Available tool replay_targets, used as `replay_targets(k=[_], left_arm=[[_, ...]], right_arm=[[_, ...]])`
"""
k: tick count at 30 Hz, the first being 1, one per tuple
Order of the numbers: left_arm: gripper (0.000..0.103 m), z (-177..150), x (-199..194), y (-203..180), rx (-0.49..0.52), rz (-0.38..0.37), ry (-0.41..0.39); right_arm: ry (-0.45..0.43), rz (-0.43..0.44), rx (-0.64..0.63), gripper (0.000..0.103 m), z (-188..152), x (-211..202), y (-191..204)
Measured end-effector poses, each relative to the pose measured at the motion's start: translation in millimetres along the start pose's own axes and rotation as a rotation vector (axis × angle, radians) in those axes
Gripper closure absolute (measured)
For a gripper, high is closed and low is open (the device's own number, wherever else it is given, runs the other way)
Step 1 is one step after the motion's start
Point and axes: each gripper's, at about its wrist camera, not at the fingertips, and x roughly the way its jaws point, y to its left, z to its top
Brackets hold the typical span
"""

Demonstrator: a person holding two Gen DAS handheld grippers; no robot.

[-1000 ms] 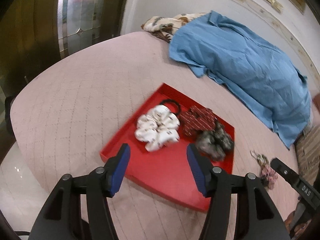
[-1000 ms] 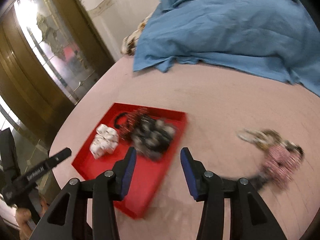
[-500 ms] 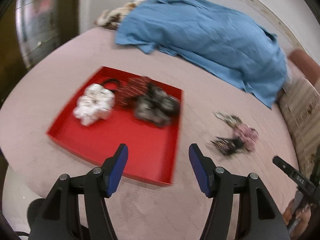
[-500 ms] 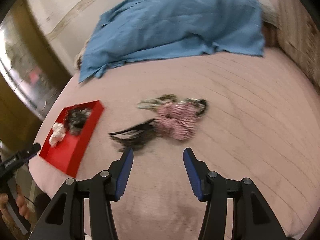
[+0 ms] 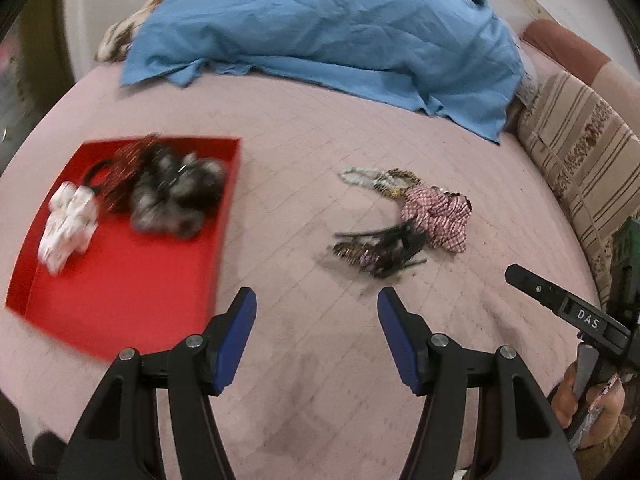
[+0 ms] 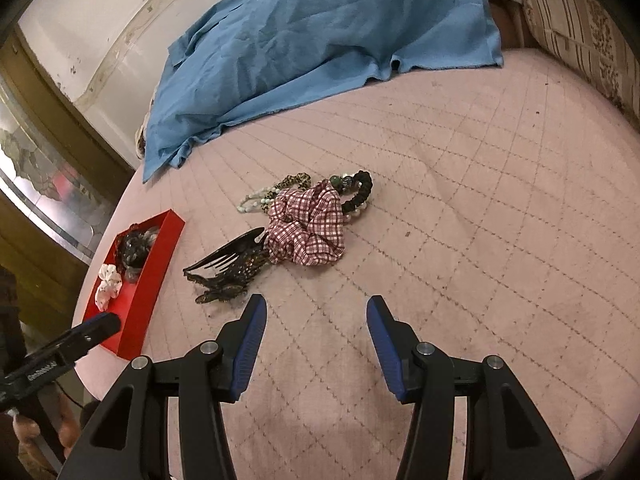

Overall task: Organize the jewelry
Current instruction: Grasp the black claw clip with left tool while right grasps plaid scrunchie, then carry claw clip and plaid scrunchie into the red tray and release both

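A red tray [image 5: 120, 292] lies on the pink quilted bed at the left; it also shows in the right wrist view [image 6: 140, 300]. It holds a white scrunchie [image 5: 68, 224], a dark red one [image 5: 124, 168] and a grey-black one [image 5: 176, 196]. A loose pile lies on the quilt to its right: a red checked scrunchie [image 6: 308, 228], black hair clips [image 6: 228, 272], a pale bead bracelet [image 6: 256, 200], a leopard band [image 6: 296, 180] and a black band [image 6: 360, 192]. My left gripper [image 5: 316, 312] is open and empty, just short of the pile. My right gripper [image 6: 312, 320] is open and empty, near the clips.
A blue cloth [image 5: 328, 24] covers the far side of the bed. A striped cushion [image 5: 580, 152] lies at the right edge. The bed's rounded edge runs along the left, with a glass door [image 6: 36, 168] beyond it.
Both grippers have swung right, from over the red tray to the loose pile on the quilt. Both stayed open and empty.
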Motion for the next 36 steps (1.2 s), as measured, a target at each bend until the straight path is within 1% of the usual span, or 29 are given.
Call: replay_targets(k=[2,3,6,9,11,17,19,21,22,23,24,25,27,30,36], left_arm=[[0.041,10.4,8.2,-9.1,0.043,0.009,-0.012],[0.041,17.5,14.7,-15.8,0.08,0.01,-0.014],[0.041,33.9,32.8,-31.8,0.167,-0.005,-0.009],[0.041,45.9,51.2,-41.0,0.22,-0.034,0.013],[0.041,51.9,66.7,-46.2,0.253,-0.062,0.044],[0.041,54.4,98.2,-51.6,0.307,-0.113,0.12],[0.05,53.7,106.2,-51.6,0.317,-0.117,0.138],[0.074,52.2,113.2,-52.7,0.32,-0.134,0.166],[0.078,51.2,113.7,-53.3,0.319,-0.141,0.168],[0.088,50.6,114.8,-54.3,0.317,-0.144,0.171],[0.095,50.2,114.6,-54.6,0.311,-0.148,0.171],[0.098,49.2,112.8,-54.7,0.306,-0.153,0.17],[0.099,46.8,109.1,-57.2,0.306,-0.14,0.164],[0.099,41.7,100.7,-60.0,0.306,-0.129,0.146],[0.099,33.1,71.4,-54.5,0.255,-0.133,0.106]], right_arm=[[0.0,0.013,0.012,0.047,3.9,3.2,-2.7],[0.0,0.021,0.021,0.047,6.9,5.4,-3.9],[0.001,0.042,0.049,0.047,16.4,13.5,-6.6],[0.006,0.068,0.086,0.047,27.0,25.1,-8.5],[0.009,0.077,0.1,0.047,33.9,33.8,-8.5],[0.031,0.053,0.094,0.047,48.2,62.1,-4.8],[0.04,0.05,0.094,0.047,50.6,70.1,-4.9],[0.046,0.043,0.091,0.047,51.3,75.6,-4.7],[0.053,0.041,0.085,0.047,51.8,78.8,-3.7],[0.055,0.038,0.081,0.05,51.9,80.5,-3.3],[0.055,0.035,0.074,0.064,51.9,81.8,-2.5],[0.06,0.035,0.069,0.081,51.9,83.3,-2.2],[0.067,0.041,0.065,0.095,51.9,84.2,-1.3],[0.046,0.036,0.036,0.098,50.7,77.0,3.8],[0.005,0.056,0.011,0.099,46.3,52.0,15.0]])
